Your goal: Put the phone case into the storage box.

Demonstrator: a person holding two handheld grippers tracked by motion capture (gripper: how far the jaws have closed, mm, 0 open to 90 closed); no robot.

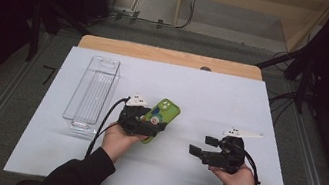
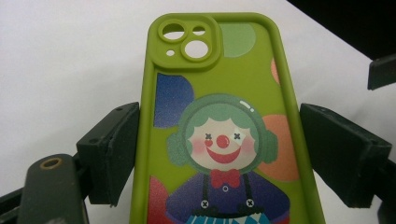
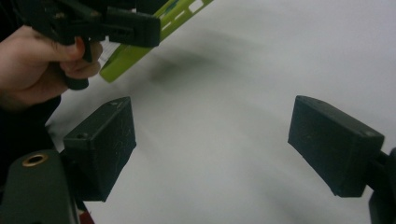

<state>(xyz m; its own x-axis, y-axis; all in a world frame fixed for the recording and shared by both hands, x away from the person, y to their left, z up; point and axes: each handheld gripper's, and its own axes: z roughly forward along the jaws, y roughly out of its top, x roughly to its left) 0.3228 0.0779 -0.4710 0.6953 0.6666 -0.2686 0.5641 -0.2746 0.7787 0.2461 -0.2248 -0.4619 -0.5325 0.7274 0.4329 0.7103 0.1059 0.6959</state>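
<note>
The left claw (image 1: 152,127) grips the green phone case (image 1: 163,114) by its long edges just above the counter (image 1: 232,99) centre, while the right claw (image 1: 200,146) hangs wide open, holding nothing.

Matt green rubbery phone case (image 2: 219,116), clear glossy plastic bin (image 1: 92,91), smooth white tabletop (image 1: 232,99).

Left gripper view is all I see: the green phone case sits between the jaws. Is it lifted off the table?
Observer: Yes, the phone case hangs tilted above the table, shadow beneath.
Operator: Where is the other gripper?
Observer: The right gripper is farther right, open and empty.
Operator: Any container nearby?
Observer: An empty clear bin lies left of the left gripper.
</note>
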